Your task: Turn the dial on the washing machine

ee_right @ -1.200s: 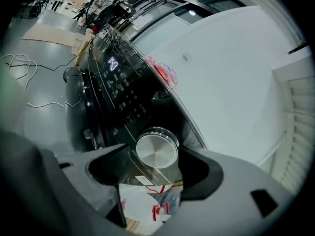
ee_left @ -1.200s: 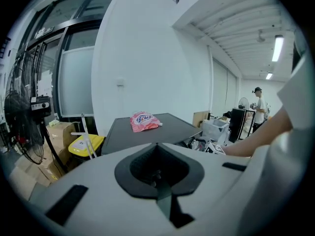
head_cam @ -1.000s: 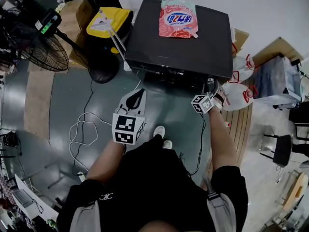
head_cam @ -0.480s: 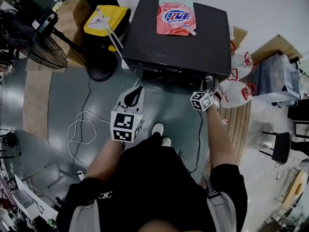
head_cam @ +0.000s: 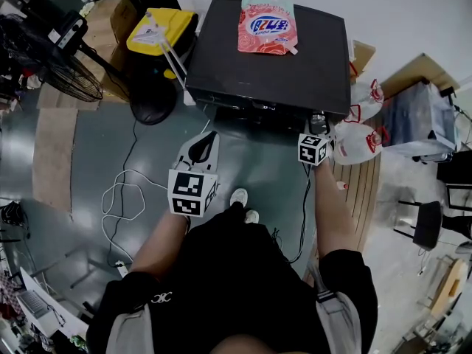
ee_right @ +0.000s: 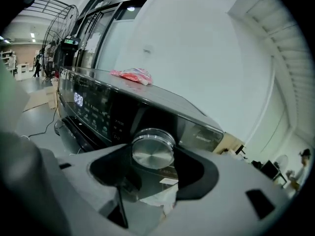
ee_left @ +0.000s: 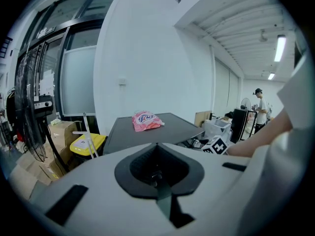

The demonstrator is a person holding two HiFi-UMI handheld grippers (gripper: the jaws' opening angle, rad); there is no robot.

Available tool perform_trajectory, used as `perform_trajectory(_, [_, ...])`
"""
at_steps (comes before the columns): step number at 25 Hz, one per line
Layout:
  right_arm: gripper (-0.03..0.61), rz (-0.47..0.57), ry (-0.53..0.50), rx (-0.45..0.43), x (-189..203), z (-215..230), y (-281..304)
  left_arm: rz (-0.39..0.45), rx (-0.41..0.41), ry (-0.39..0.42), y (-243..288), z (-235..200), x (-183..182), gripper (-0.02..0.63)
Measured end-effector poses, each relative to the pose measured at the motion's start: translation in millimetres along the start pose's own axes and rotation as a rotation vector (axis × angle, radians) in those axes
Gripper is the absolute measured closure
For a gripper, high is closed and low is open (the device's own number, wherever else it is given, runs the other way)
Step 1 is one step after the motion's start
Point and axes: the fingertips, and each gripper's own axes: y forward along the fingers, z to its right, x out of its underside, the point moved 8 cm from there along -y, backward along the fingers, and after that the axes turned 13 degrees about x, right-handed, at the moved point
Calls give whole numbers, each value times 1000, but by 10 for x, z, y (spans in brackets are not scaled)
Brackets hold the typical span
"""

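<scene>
A black washing machine (head_cam: 273, 57) stands ahead of me with a pink detergent pouch (head_cam: 267, 24) on its lid. Its silver dial (ee_right: 152, 146) is at the right end of the front panel, beside a lit display (ee_right: 78, 99). My right gripper (head_cam: 317, 126) is at that corner. In the right gripper view its jaws have just been closing, and the gripper (ee_right: 153, 156) now clasps the dial from both sides. My left gripper (head_cam: 205, 147) hangs over the floor in front of the machine, shut and empty, and in its own view the gripper (ee_left: 157, 156) points at the lid.
A standing fan (head_cam: 66, 72) and a yellow bin (head_cam: 158, 32) are to the left of the machine. White cables (head_cam: 122, 198) lie on the grey floor. White bags (head_cam: 361, 139) sit to the right. A person (ee_left: 260, 107) stands far off.
The right gripper's marker cube has rolled about its pointing line while staying at the dial. The left gripper has not moved.
</scene>
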Motion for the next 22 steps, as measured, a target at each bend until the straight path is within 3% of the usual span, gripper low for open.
perform_trajectory(10, [305, 7, 45, -10, 23, 14, -18, 3, 9, 8, 10, 48, -9, 618])
perform_trajectory(16, [305, -21, 270, -106, 73, 89, 57, 0, 17, -2, 57, 60, 17, 618])
perform_trajectory(22, [307, -37, 334, -129, 98, 114, 67, 0, 21, -5, 67, 99, 35, 618])
